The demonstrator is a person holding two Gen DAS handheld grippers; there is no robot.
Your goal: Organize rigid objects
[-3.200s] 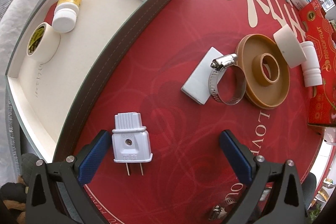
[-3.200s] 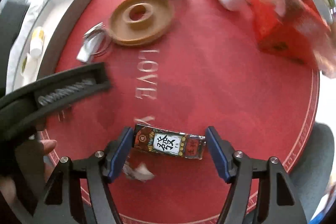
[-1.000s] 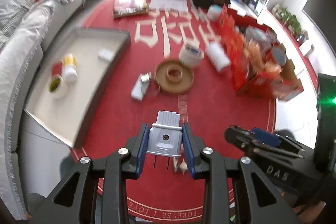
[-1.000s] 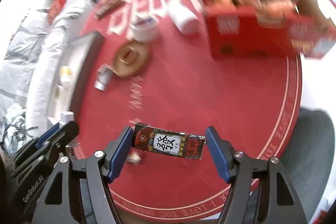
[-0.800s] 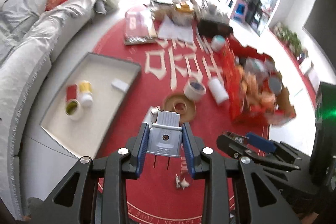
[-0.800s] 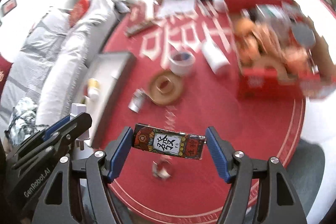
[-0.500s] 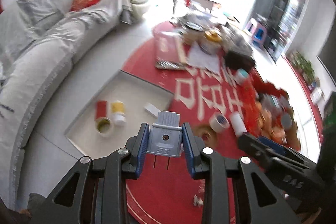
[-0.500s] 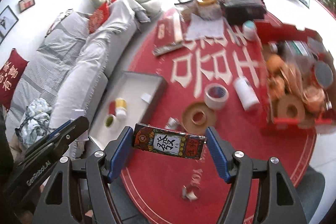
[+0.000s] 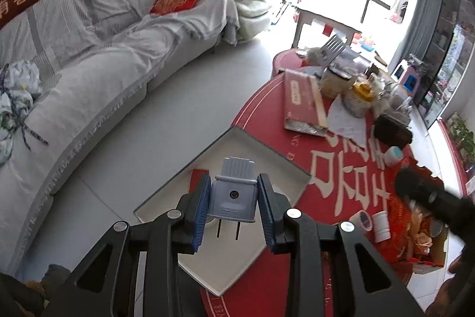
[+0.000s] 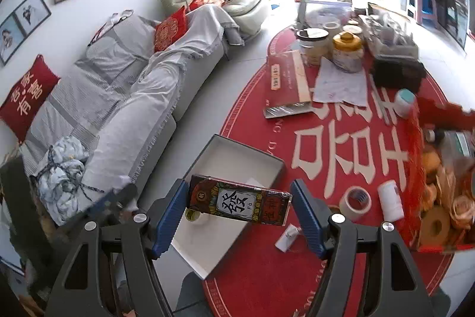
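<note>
**Both grippers hold things high over the tray**

The left gripper (image 9: 234,208) is squeezed tight on a white plug (image 9: 233,198), its 2 prongs pointing back at the camera. The right gripper (image 10: 241,211) is clamped on the ends of a dark box with a big Chinese letter (image 10: 239,199). Both things hang in the air above the white tray (image 10: 237,152), which sits on the edge of the round red mat (image 10: 326,144).

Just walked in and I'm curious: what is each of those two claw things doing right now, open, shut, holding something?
Left gripper: shut on the white plug adapter.
Right gripper: shut on the small printed box, gripped by its ends.
</note>
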